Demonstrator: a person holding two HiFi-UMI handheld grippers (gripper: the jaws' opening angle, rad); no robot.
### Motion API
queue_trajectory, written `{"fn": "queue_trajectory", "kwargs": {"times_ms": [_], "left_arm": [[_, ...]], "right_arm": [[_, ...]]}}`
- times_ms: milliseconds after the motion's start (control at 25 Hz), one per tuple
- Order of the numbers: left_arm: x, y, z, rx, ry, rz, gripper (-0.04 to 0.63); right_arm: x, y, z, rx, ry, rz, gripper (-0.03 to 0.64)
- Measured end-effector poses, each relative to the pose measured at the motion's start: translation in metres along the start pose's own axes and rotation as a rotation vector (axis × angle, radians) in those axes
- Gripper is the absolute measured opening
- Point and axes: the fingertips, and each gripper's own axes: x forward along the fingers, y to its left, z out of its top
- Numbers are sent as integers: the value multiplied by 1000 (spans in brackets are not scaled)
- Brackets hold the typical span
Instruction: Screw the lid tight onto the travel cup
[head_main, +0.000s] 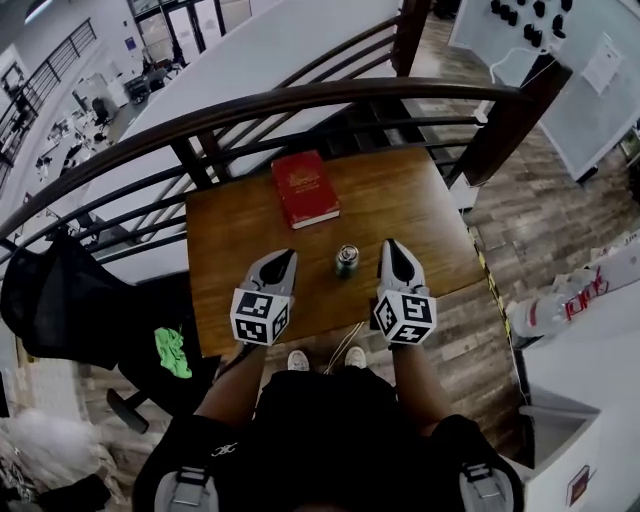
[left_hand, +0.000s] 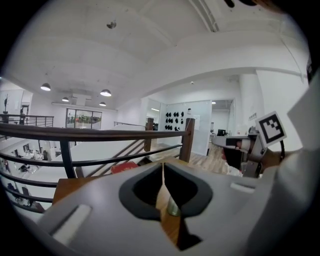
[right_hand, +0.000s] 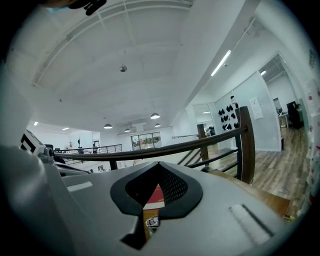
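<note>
A small silvery travel cup (head_main: 347, 260) stands upright on the wooden table (head_main: 430, 220), near its front edge. Whether its lid sits tight I cannot tell. My left gripper (head_main: 286, 258) hovers just left of the cup, jaws shut and holding nothing. To the cup's right, my right gripper (head_main: 392, 248) is also shut and empty. Neither touches the cup. In the left gripper view the cup (left_hand: 173, 206) shows through the gap under the shut left gripper (left_hand: 162, 166). In the right gripper view, part of the cup (right_hand: 151, 221) peeks below the shut right gripper (right_hand: 159, 165).
A red book (head_main: 305, 188) lies at the table's far side, behind the cup. A dark curved railing (head_main: 300, 100) runs along the table's far edge, with a drop beyond it. A black chair (head_main: 60, 290) with a green item stands left of the table.
</note>
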Motion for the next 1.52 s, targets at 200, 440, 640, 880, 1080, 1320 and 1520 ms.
{"fn": "queue_trajectory", "kwargs": {"times_ms": [200, 440, 640, 880, 1080, 1320, 1520], "left_arm": [[10, -14, -15, 26, 30, -57, 66], [26, -29, -40, 17, 74, -134, 183], [48, -45, -68, 65, 138, -203, 305], [75, -65, -103, 99, 213, -259, 315], [96, -80, -126, 149, 272, -288, 316], [125, -96, -158, 207, 330, -319, 316], [146, -90, -180, 175, 367, -295, 325]], "right_arm": [[9, -13, -8, 34, 20, 9, 2], [11, -17, -22, 3, 60, 13, 2], [10, -24, -25, -10, 68, 14, 2], [6, -33, -29, -17, 85, 5, 2], [-1, -43, -28, -30, 91, -7, 3], [-6, -57, -31, -43, 109, -32, 2], [-10, -65, -33, -50, 118, -42, 2]]}}
